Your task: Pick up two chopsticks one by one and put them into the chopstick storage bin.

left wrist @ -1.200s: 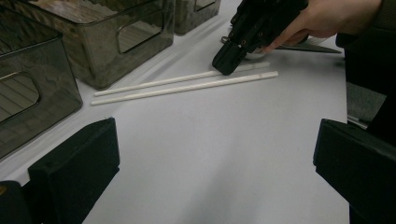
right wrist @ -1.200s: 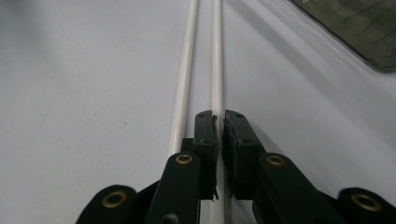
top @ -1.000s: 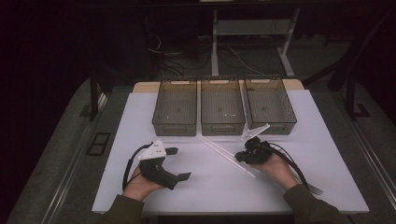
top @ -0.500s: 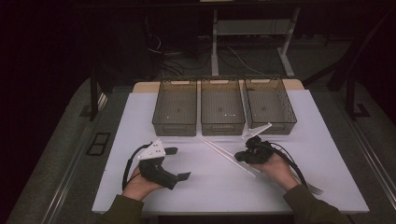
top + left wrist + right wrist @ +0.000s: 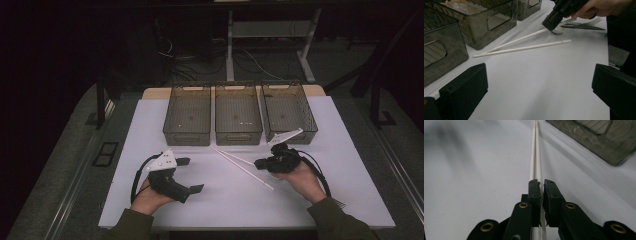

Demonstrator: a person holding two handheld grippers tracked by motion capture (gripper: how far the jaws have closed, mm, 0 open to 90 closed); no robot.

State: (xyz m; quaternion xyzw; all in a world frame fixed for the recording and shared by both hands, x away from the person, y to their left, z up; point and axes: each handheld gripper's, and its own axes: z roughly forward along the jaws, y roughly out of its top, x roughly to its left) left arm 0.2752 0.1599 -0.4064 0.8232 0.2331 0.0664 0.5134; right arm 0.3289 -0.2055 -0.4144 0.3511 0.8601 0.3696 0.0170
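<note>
Down at the near edge of the white table [image 5: 320, 200], two olive-green sleeves come in from the bottom. On the left, the left gripper [image 5: 190, 175], black with a grey three-cornered plate on top, rests low on the table in the person's hand, and its jaws stand spread wide with nothing between them; the left gripper view shows both black pads far apart over bare white surface.

Over on the right, the right gripper [image 5: 259, 163] is down at the table, and here's the grip: in the right gripper view its two black jaws are clenched almost together on one of the two long white chopsticks [image 5: 535, 155], the stick running straight out from between the pads. The second stick lies just beside it, the pair nearly parallel from that angle. From the high view the chopsticks [image 5: 240, 165] sit in the middle of the table, slanting from near the bins down toward the right hand, one end at the gripper tip.

The left gripper view also catches a metal fork [image 5: 586, 23] lying flat behind the right gripper, close to the hand.

Further back, three smoky translucent plastic bins [image 5: 238, 132] stand side by side in a row at the far edge of the table. Beyond them, dark floor, cables and white desk legs.
</note>
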